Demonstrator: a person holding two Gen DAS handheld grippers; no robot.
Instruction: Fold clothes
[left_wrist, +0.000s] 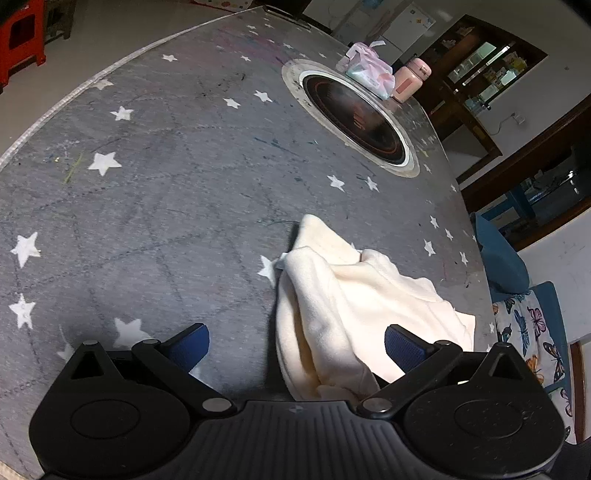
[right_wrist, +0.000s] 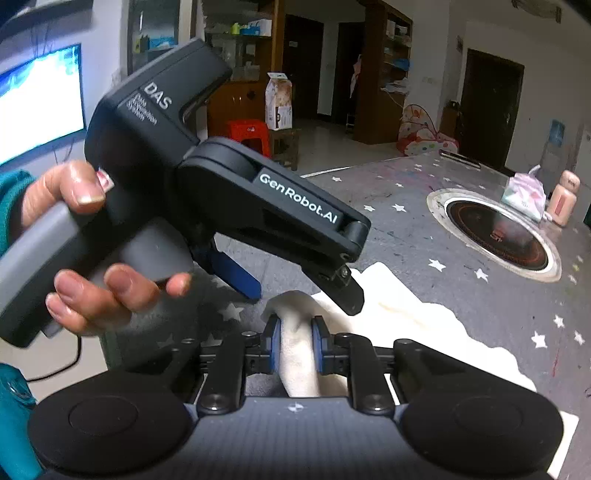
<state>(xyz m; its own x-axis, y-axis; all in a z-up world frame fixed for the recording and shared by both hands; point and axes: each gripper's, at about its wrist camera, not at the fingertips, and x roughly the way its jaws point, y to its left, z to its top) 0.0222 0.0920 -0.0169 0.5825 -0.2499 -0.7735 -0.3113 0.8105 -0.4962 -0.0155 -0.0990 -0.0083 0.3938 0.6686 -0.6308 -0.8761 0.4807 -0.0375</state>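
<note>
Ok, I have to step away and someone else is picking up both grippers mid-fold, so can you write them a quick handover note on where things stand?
Left hand-held gripper: open, empty, held over the cream garment's left edge, not gripping it.
Right hand-held gripper: shut on a bunched fold of the garment, pinched between its blue pads.
Garment: lies crumpled on the star-print table, near the front edge, short of the round hob.
Tissue pack and pink jar sit beyond the hob, out of the way.
Done: one grip taken. No neat fold is visible yet.
Left: probably grip a second point with the left, spread the garment flat, then fold.
</note>
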